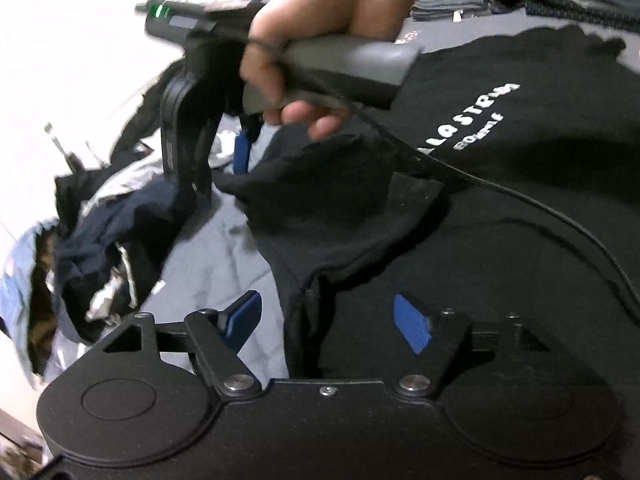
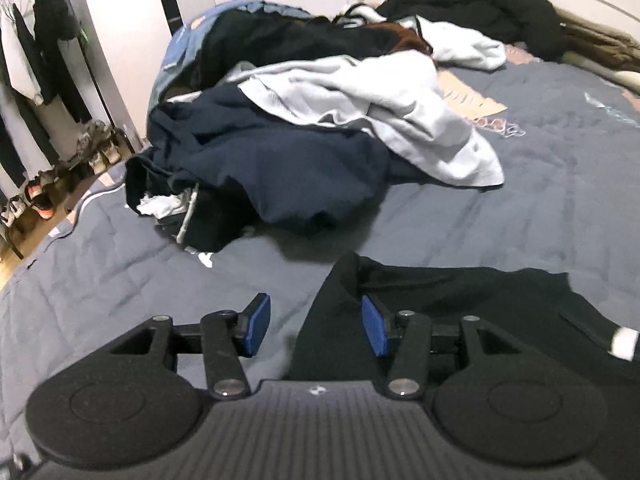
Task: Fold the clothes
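Note:
A black sweatshirt point(image 1: 500, 184) with white lettering lies spread on the grey-blue bed cover point(image 1: 224, 256). My left gripper point(image 1: 330, 326) is open, its blue pads straddling the sweatshirt's left edge. The right gripper, held in a hand, shows in the left wrist view point(image 1: 192, 152), pointing down near the sweatshirt's far corner. In the right wrist view my right gripper point(image 2: 316, 330) is open over a raised corner of the black sweatshirt point(image 2: 460, 300), with the fabric lying between and beside the pads. A sleeve with a white tag point(image 2: 624, 342) lies at the right.
A pile of unfolded clothes sits on the bed: a navy garment point(image 2: 280, 160), a white one point(image 2: 380, 104) and a black jacket point(image 2: 480, 4) further back. A clothes rack point(image 2: 36, 40) with shoes below stands at the left. Folded items point(image 1: 452, 4) lie beyond the sweatshirt.

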Demonstrator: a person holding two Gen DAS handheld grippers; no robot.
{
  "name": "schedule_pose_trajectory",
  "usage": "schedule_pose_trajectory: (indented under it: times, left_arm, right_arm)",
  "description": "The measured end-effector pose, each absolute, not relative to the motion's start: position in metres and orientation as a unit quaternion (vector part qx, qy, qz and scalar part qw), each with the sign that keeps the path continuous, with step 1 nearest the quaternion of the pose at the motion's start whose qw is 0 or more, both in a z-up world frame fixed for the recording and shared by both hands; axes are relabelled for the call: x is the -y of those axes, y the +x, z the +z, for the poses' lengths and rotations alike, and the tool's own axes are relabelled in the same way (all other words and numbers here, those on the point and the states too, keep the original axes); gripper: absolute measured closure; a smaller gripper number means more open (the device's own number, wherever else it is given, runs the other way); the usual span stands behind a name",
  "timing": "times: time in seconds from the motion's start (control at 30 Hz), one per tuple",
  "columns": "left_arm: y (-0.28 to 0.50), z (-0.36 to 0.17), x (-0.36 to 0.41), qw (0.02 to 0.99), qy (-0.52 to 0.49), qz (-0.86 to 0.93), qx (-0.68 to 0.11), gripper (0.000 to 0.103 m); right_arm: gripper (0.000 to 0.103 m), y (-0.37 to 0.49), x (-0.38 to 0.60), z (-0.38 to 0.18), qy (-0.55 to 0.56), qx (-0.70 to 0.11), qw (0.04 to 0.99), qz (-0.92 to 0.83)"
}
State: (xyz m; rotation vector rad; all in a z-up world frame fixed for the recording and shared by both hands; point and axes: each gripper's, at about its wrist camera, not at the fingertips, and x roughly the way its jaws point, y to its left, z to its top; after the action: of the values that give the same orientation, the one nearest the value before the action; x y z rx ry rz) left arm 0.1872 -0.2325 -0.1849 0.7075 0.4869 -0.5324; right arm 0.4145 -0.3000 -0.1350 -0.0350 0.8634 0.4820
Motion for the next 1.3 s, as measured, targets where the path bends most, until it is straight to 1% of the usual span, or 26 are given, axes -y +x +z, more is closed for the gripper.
schedule_pose_trajectory:
  times: [0.03, 0.07, 0.1, 0.13, 0.17, 0.2, 0.23, 0.27, 0.3, 0.33, 0.37, 0.47, 0.53, 0.57, 0.6, 0.63, 0.7, 0.73, 0.77, 0.8, 0.83, 0.87, 0.97, 1.03, 1.17, 1.3]
  left_arm:
    - [0.187, -0.187, 0.234, 0.879, 0.342, -0.246, -0.224, 0.034]
    - [0.188, -0.189, 0.236, 0.882, 0.343, -0.239, -0.216, 0.043]
    - [0.189, -0.190, 0.238, 0.884, 0.342, -0.236, -0.212, 0.047]
    - [0.190, -0.192, 0.240, 0.885, 0.344, -0.233, -0.210, 0.056]
    - [0.191, -0.195, 0.242, 0.885, 0.346, -0.230, -0.208, 0.062]
    - [0.191, -0.198, 0.243, 0.885, 0.348, -0.227, -0.207, 0.063]
    - [0.192, -0.201, 0.244, 0.886, 0.351, -0.224, -0.206, 0.065]
    - [0.193, -0.203, 0.243, 0.888, 0.348, -0.219, -0.207, 0.075]
    - [0.196, -0.202, 0.239, 0.893, 0.338, -0.210, -0.211, 0.082]
    - [0.199, -0.201, 0.236, 0.898, 0.328, -0.201, -0.216, 0.091]
    - [0.204, -0.198, 0.229, 0.906, 0.306, -0.191, -0.221, 0.092]
    - [0.223, -0.177, 0.195, 0.935, 0.203, -0.158, -0.244, 0.092]
    - [0.230, -0.174, 0.187, 0.932, 0.181, -0.158, -0.270, 0.092]
    - [0.232, -0.175, 0.186, 0.929, 0.182, -0.157, -0.282, 0.088]
    - [0.232, -0.180, 0.191, 0.921, 0.204, -0.155, -0.292, 0.087]
    - [0.230, -0.183, 0.195, 0.914, 0.225, -0.156, -0.298, 0.084]
    - [0.222, -0.185, 0.200, 0.904, 0.266, -0.173, -0.286, 0.083]
    - [0.219, -0.183, 0.201, 0.901, 0.279, -0.179, -0.279, 0.076]
    - [0.217, -0.180, 0.201, 0.900, 0.287, -0.184, -0.272, 0.068]
    - [0.214, -0.177, 0.201, 0.901, 0.290, -0.190, -0.262, 0.063]
    - [0.212, -0.175, 0.201, 0.901, 0.294, -0.195, -0.252, 0.054]
    - [0.208, -0.173, 0.204, 0.902, 0.300, -0.199, -0.240, 0.052]
    - [0.201, -0.174, 0.214, 0.896, 0.325, -0.214, -0.214, 0.051]
    - [0.197, -0.179, 0.223, 0.887, 0.348, -0.224, -0.205, 0.051]
    - [0.191, -0.193, 0.240, 0.875, 0.379, -0.229, -0.195, 0.051]
    - [0.188, -0.188, 0.247, 0.880, 0.357, -0.250, -0.188, 0.051]
  right_arm:
    - [0.053, 0.416, 0.299, -0.138, -0.016, -0.419, 0.878, 0.230]
    - [0.054, 0.419, 0.301, -0.139, -0.004, -0.421, 0.879, 0.224]
    - [0.054, 0.423, 0.304, -0.141, 0.008, -0.424, 0.879, 0.217]
    - [0.055, 0.426, 0.306, -0.143, 0.020, -0.426, 0.879, 0.211]
    - [0.057, 0.429, 0.308, -0.145, 0.031, -0.429, 0.879, 0.204]
    - [0.057, 0.432, 0.310, -0.146, 0.043, -0.431, 0.879, 0.198]
    - [0.061, 0.435, 0.312, -0.148, 0.055, -0.434, 0.879, 0.191]
    - [0.072, 0.439, 0.315, -0.150, 0.067, -0.437, 0.878, 0.185]
    - [0.080, 0.442, 0.318, -0.153, 0.078, -0.443, 0.875, 0.181]
    - [0.092, 0.445, 0.320, -0.154, 0.086, -0.445, 0.874, 0.177]
    - [0.094, 0.447, 0.322, -0.156, 0.096, -0.445, 0.873, 0.174]
    - [0.095, 0.452, 0.335, -0.155, 0.154, -0.426, 0.874, 0.172]
    - [0.095, 0.457, 0.344, -0.158, 0.201, -0.419, 0.868, 0.176]
    - [0.095, 0.460, 0.344, -0.160, 0.200, -0.420, 0.867, 0.176]
    - [0.095, 0.462, 0.339, -0.164, 0.181, -0.427, 0.868, 0.179]
    - [0.094, 0.464, 0.335, -0.167, 0.164, -0.434, 0.867, 0.181]
    - [0.092, 0.464, 0.333, -0.168, 0.153, -0.442, 0.866, 0.175]
    - [0.091, 0.464, 0.333, -0.167, 0.149, -0.444, 0.867, 0.172]
    - [0.089, 0.462, 0.337, -0.162, 0.152, -0.436, 0.870, 0.172]
    - [0.087, 0.460, 0.341, -0.157, 0.154, -0.428, 0.874, 0.171]
    - [0.084, 0.457, 0.345, -0.150, 0.153, -0.423, 0.878, 0.166]
    - [0.082, 0.454, 0.350, -0.142, 0.153, -0.417, 0.880, 0.167]
    - [0.074, 0.435, 0.360, -0.115, 0.118, -0.403, 0.889, 0.182]
    - [0.070, 0.416, 0.368, -0.103, 0.104, -0.407, 0.886, 0.195]
    - [0.061, 0.373, 0.384, -0.100, 0.099, -0.428, 0.874, 0.209]
    - [0.060, 0.339, 0.388, -0.117, 0.068, -0.449, 0.867, 0.205]
